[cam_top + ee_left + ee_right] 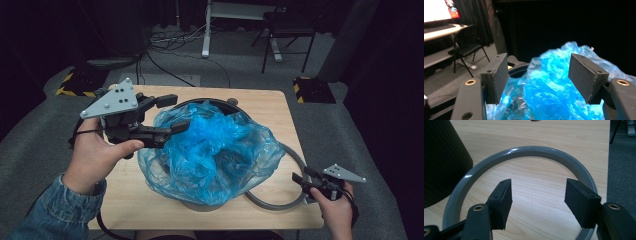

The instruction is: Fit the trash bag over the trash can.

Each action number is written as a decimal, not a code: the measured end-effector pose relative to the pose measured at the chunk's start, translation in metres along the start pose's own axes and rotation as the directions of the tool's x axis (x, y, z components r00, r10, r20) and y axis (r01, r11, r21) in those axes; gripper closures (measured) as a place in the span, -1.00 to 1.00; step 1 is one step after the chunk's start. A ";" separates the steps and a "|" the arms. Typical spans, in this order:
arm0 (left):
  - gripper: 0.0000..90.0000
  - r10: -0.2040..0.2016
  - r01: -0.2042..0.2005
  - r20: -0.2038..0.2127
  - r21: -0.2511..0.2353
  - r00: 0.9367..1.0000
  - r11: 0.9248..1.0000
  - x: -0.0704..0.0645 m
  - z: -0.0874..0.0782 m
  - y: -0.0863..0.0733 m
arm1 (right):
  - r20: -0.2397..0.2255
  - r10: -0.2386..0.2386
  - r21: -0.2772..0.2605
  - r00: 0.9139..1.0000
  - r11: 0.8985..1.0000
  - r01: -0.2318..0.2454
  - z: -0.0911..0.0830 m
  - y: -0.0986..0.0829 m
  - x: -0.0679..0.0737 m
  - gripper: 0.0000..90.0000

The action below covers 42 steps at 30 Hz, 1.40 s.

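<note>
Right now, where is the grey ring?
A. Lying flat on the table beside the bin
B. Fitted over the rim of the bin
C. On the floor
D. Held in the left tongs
A: the grey ring lies flat on the wooden table next to the black bin, with the open right tongs above it and gripping nothing.

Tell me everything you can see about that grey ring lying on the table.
The grey ring is a smooth, glossy hoop, plastic by its look, with a rounded band. It lies flat on the wooden table, at the right near corner beside the dark bin. In the high view the blue bag hides part of it. The right tool hovers open just above its near side, jaws spread, not gripping it.
</note>
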State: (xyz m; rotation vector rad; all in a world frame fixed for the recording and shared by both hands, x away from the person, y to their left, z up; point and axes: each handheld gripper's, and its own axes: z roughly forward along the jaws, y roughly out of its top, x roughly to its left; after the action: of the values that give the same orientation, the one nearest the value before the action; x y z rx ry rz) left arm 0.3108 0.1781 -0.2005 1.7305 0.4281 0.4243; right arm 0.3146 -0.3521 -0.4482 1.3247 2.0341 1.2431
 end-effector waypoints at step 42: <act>0.99 -0.084 0.131 -0.236 0.192 0.968 0.973 0.069 0.014 -0.066 | -0.004 -0.011 -0.012 1.000 1.000 0.011 -0.001 0.006 0.005 -0.14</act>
State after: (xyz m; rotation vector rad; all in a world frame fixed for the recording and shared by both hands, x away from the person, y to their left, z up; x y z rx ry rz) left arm 0.3733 0.2134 -0.2645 1.8555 0.7511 0.5156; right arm 0.3147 -0.3476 -0.4424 1.3044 2.0315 1.2522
